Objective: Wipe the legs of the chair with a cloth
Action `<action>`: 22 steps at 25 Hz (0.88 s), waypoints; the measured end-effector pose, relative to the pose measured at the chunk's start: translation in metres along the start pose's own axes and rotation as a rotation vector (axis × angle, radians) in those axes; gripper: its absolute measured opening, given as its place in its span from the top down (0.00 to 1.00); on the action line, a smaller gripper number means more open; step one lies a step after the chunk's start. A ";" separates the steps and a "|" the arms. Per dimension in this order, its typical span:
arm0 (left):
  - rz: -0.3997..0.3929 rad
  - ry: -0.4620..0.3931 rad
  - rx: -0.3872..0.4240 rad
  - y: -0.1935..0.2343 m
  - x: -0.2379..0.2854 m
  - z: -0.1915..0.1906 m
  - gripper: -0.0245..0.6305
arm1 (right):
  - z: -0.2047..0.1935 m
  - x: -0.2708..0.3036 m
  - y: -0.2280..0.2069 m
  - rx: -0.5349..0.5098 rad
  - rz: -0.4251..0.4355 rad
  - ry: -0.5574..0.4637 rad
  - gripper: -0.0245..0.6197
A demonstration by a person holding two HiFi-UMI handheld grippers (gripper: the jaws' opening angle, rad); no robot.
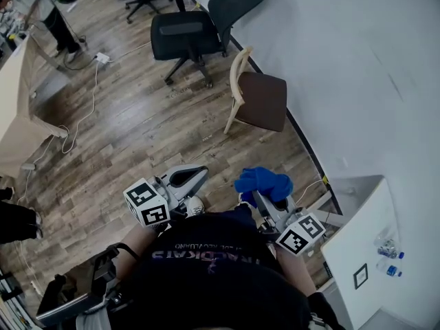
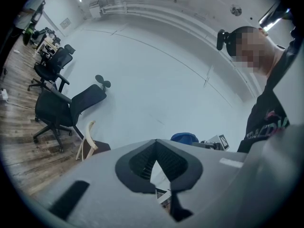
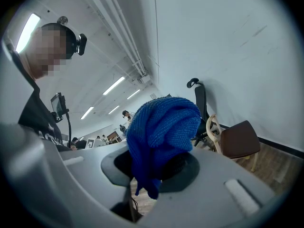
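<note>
The chair (image 1: 261, 98) has a brown seat and pale wooden legs and back. It stands by the white wall, ahead of me and well out of reach, and shows in the left gripper view (image 2: 90, 144) and the right gripper view (image 3: 237, 139) too. My right gripper (image 1: 260, 196) is shut on a bunched blue cloth (image 1: 263, 182), which bulges above the jaws (image 3: 161, 132). My left gripper (image 1: 187, 177) is held close to my body, jaws shut with nothing between them (image 2: 156, 167).
A black office chair (image 1: 196, 26) stands beyond the wooden chair, with more office chairs farther back. A white cable and power strip (image 1: 102, 58) lie on the wood floor. A white cabinet (image 1: 371, 246) with bottles on top stands at my right.
</note>
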State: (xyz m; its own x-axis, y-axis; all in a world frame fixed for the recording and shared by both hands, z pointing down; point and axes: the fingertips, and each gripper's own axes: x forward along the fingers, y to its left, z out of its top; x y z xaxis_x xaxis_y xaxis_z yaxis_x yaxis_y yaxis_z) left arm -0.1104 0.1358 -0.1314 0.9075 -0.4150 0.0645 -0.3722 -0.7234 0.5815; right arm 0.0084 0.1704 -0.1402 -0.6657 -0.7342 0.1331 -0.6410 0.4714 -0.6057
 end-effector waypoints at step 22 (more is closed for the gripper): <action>0.020 -0.041 -0.035 0.008 -0.009 0.003 0.96 | -0.006 0.003 0.004 -0.011 0.001 0.014 0.83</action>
State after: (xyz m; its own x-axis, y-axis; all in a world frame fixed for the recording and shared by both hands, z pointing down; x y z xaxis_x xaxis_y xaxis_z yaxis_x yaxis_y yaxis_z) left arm -0.1222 0.1319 -0.1295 0.8908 -0.4522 0.0435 -0.3826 -0.6950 0.6087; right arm 0.0017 0.1731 -0.1372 -0.6716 -0.7268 0.1441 -0.6446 0.4773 -0.5972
